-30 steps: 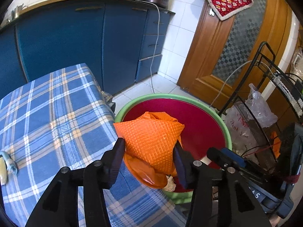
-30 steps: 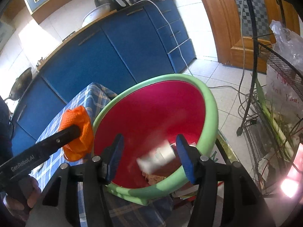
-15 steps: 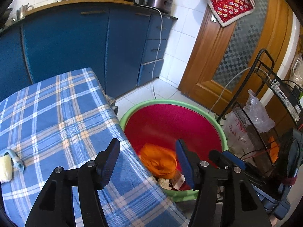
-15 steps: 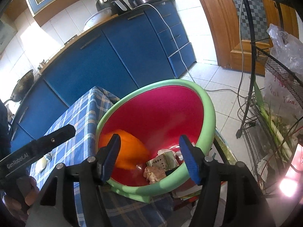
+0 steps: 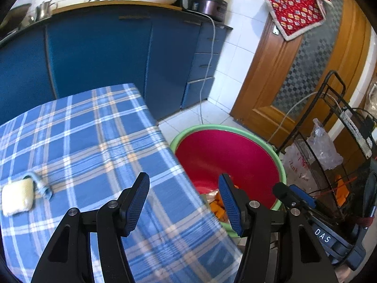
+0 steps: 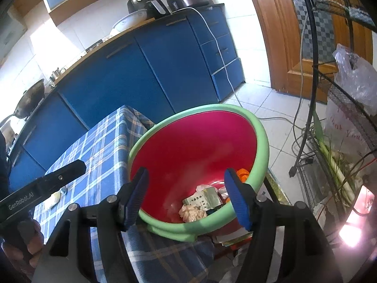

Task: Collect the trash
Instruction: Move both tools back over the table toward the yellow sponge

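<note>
Red basin (image 6: pixel 195 141) holding trash, left tongs (image 5: pixel 183 200) empty, just parted, right tongs (image 6: pixel 186 197) empty, widening

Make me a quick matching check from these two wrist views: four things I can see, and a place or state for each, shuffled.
Things:
1. left gripper
2. crumpled paper ball
3. yellow sponge
4. red patterned cloth

Places or states:
A. hanging on the wooden door
B. lying on the blue plaid tablecloth
C. open, nothing between the jaws
D. at the bottom of the red basin

Pairs: 1-C, 2-D, 3-B, 4-A
</note>
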